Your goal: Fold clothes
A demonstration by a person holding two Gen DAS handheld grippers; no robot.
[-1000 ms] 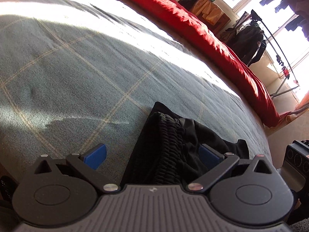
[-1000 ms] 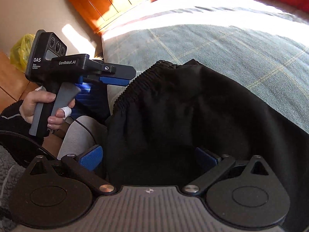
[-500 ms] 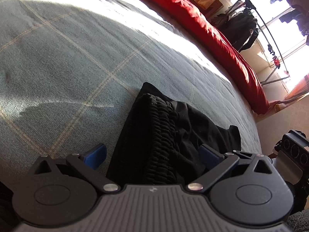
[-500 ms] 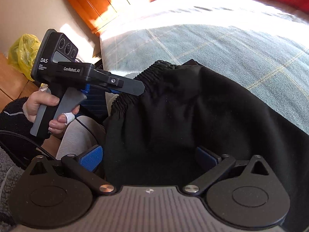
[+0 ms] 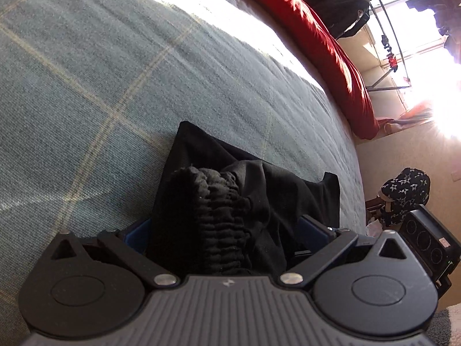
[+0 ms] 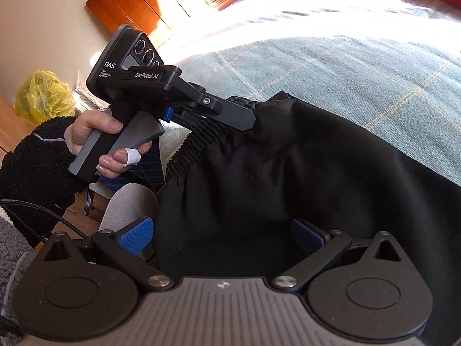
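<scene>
one black garment (image 6: 288, 178) lies on the bed (image 5: 115, 72), over its grey-green checked cover near the edge. on the left, one left hand (image 6: 98, 141) grips the handle of the left claw (image 5: 224, 230), whose two blue pads stand apart with the garment's gathered elastic waistband (image 5: 222, 216) bunched between them; whether they press it, one cannot tell. to the right, the right claw (image 6: 222, 233) has its two pads spread wide, black cloth lying between them. one red blanket (image 5: 325, 46) runs along the far side of the bed. one yellow bag (image 6: 40, 95) sits on the floor.
</scene>
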